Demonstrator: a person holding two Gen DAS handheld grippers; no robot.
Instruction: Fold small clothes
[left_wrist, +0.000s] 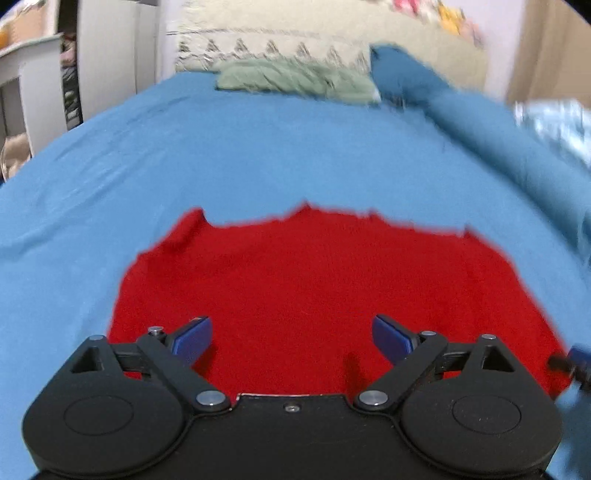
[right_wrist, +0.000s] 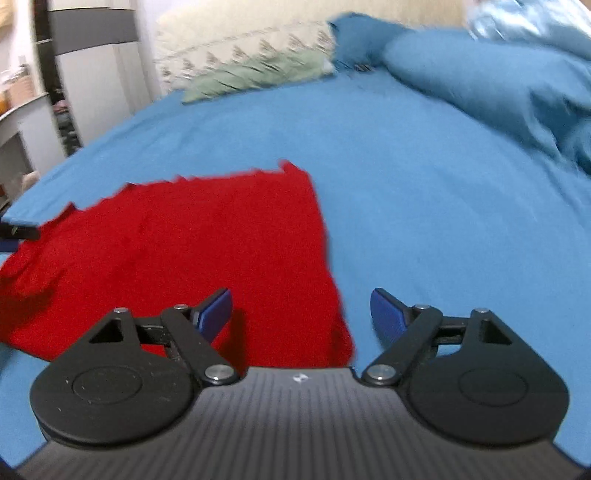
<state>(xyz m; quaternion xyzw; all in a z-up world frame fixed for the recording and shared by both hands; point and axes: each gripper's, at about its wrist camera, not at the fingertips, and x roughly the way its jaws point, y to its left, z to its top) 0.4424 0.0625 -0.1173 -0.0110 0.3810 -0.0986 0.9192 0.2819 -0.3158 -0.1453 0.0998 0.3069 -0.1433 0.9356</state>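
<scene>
Bedsheet (left_wrist: 258, 147), blue, filling both frames. Red garment (left_wrist: 314, 288) flat across lower centre of left view, long axis left to right; lower left in right view. Left tongs (left_wrist: 291, 338) spread directly above cloth, nearer. Right tongs (right_wrist: 301, 314) spread, straddling garment's right edge.

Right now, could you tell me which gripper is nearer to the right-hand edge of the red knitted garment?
The right gripper: its open jaws straddle that edge of the red knitted garment. The left gripper is open over the garment's middle.
</scene>
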